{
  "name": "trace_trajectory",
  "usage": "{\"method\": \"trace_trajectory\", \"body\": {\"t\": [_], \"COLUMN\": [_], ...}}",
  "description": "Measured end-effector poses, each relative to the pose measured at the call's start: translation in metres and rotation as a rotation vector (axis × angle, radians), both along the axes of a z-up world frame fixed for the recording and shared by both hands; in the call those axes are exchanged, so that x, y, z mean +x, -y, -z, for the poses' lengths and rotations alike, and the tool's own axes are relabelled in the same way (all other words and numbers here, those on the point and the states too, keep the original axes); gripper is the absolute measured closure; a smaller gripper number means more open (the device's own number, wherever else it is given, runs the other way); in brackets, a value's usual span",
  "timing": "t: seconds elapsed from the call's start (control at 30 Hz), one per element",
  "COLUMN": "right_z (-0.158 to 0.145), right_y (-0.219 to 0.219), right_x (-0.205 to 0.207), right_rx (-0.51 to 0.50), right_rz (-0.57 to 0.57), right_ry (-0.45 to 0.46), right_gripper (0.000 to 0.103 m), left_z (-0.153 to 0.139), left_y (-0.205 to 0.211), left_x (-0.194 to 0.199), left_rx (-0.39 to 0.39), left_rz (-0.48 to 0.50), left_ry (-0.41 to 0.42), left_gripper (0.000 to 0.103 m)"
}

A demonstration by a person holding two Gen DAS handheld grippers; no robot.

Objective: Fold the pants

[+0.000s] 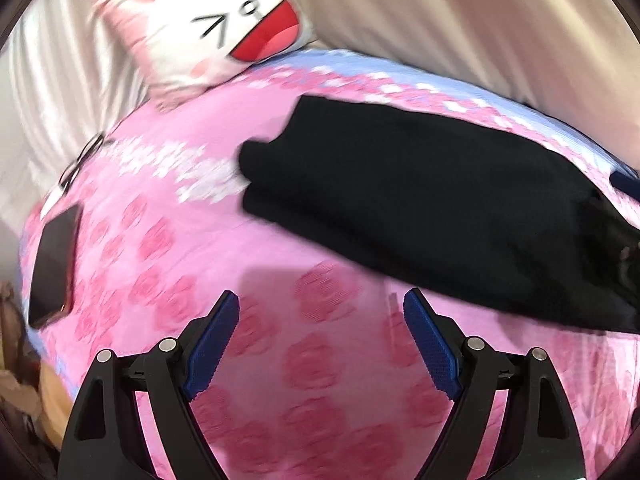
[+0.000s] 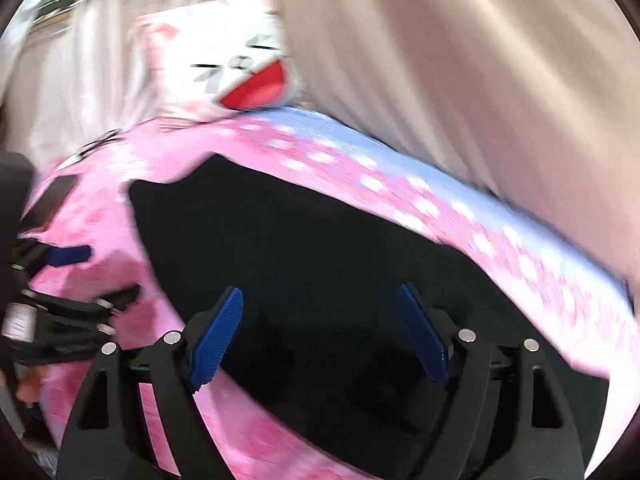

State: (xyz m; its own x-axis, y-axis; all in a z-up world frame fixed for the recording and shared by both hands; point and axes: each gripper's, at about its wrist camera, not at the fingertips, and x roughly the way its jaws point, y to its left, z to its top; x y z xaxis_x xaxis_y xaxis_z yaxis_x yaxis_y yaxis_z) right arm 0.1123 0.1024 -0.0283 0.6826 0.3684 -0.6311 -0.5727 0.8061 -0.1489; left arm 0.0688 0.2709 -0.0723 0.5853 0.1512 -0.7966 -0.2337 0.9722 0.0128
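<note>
Pink rose-printed bedding (image 1: 168,264) carried the black pants (image 1: 420,208), already doubled into a thick bundle near the pale curtain (image 1: 460,20) and cat pillow (image 1: 208,32). Both the left gripper (image 1: 320,344) and right gripper (image 2: 320,336) hung with jaws apart, holding nothing. A tidy next fold, I judged, needed both pinching one edge evenly.
</note>
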Motion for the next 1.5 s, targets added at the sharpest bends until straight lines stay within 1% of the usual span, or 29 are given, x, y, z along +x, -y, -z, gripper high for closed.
{"method": "trace_trajectory", "body": {"t": [0.1,0.27,0.3,0.33,0.37,0.4,0.43,0.47,0.5,0.53,0.57,0.63,0.67,0.77,0.8,0.83,0.93,1.0,1.03,1.07,1.13,1.17,1.23,1.27,1.33,1.37,1.4,1.47,1.5], "right_z": [0.003,0.036,0.044,0.051,0.059,0.066,0.069,0.069,0.069,0.068,0.064,0.053,0.044,0.013,0.002,-0.005,-0.028,-0.032,-0.032,-0.027,-0.010,0.004,0.032,0.052,0.082,0.099,0.108,0.115,0.114], "right_y": [-0.058,-0.156,-0.167,-0.177,-0.188,-0.195,-0.196,-0.196,-0.194,-0.193,-0.187,-0.172,-0.158,-0.101,-0.070,-0.051,0.052,0.142,0.168,0.209,0.266,0.297,0.340,0.359,0.377,0.384,0.387,0.391,0.389], "right_x": [0.006,0.013,0.016,0.019,0.022,0.022,0.022,0.027,0.036,0.041,0.047,0.055,0.061,0.072,0.074,0.074,0.067,0.049,0.040,0.025,0.000,-0.015,-0.039,-0.050,-0.059,-0.062,-0.063,-0.063,-0.062], "right_rx": [-0.037,-0.225,-0.239,-0.257,-0.295,-0.328,-0.334,-0.306,-0.255,-0.231,-0.190,-0.102,-0.016,0.219,0.319,0.376,0.633,0.800,0.833,0.862,0.893,0.909,0.912,0.917,0.902,0.931,0.973,1.034,1.031], "right_rz": [-0.129,-0.268,-0.283,-0.286,-0.280,-0.278,-0.284,-0.280,-0.277,-0.263,-0.239,-0.205,-0.183,-0.113,-0.082,-0.064,0.037,0.130,0.161,0.229,0.346,0.418,0.521,0.572,0.639,0.635,0.615,0.580,0.568], "right_ry": [-0.053,-0.075,-0.090,-0.100,-0.085,-0.068,-0.055,-0.065,-0.125,-0.151,-0.175,-0.213,-0.253,-0.311,-0.325,-0.330,-0.329,-0.306,-0.288,-0.258,-0.235,-0.237,-0.256,-0.287,-0.329,-0.357,-0.371,-0.368,-0.370], "right_gripper": [0.024,0.024,0.024,0.021,0.019,0.019,0.019,0.020,0.025,0.044,0.054,0.079,0.084,0.086,0.086,0.086,0.086,0.086,0.086,0.086,0.086,0.086,0.086,0.086,0.086,0.086,0.086,0.083,0.082], "left_z": [0.007,0.011,0.012,0.013,0.012,0.011,0.010,0.010,0.009,0.009,0.009,0.005,0.002,-0.012,-0.018,-0.023,-0.042,-0.056,-0.062,-0.066,-0.071,-0.072,-0.069,-0.066,-0.056,-0.050,-0.047,-0.039,-0.035], "left_y": [-0.012,-0.018,-0.020,-0.026,-0.029,-0.029,-0.030,-0.031,-0.031,-0.032,-0.033,-0.034,-0.033,-0.025,-0.021,-0.016,0.009,0.038,0.053,0.067,0.104,0.119,0.155,0.175,0.199,0.216,0.225,0.244,0.249], "left_x": [-0.008,-0.019,-0.022,-0.024,-0.025,-0.025,-0.025,-0.025,-0.025,-0.024,-0.024,-0.023,-0.022,-0.018,-0.016,-0.014,-0.007,-0.001,0.001,0.003,0.010,0.012,0.018,0.020,0.024,0.027,0.028,0.029,0.028], "left_rx": [-0.027,-0.045,-0.053,-0.079,-0.094,-0.084,-0.067,-0.059,-0.059,-0.063,-0.066,-0.068,-0.067,-0.051,-0.042,-0.035,-0.016,-0.001,0.006,0.009,0.015,0.019,0.023,0.019,0.019,0.021,0.026,0.040,0.047], "left_rz": [-0.024,-0.021,-0.031,-0.053,-0.043,-0.037,-0.039,-0.040,-0.038,-0.039,-0.041,-0.042,-0.042,-0.020,-0.010,0.001,0.060,0.113,0.143,0.170,0.235,0.258,0.310,0.336,0.364,0.383,0.390,0.407,0.410], "left_ry": [-0.022,-0.040,-0.037,-0.034,-0.034,-0.036,-0.033,-0.032,-0.034,-0.035,-0.035,-0.028,-0.024,0.007,0.020,0.030,0.077,0.109,0.122,0.131,0.146,0.149,0.141,0.133,0.114,0.097,0.086,0.062,0.052], "left_gripper": [0.021,0.021,0.020,0.020,0.020,0.020,0.020,0.020,0.020,0.020,0.020,0.020,0.020,0.019,0.019,0.019,0.019,0.019,0.019,0.019,0.018,0.018,0.018,0.018,0.018,0.018,0.018,0.018,0.018]}}
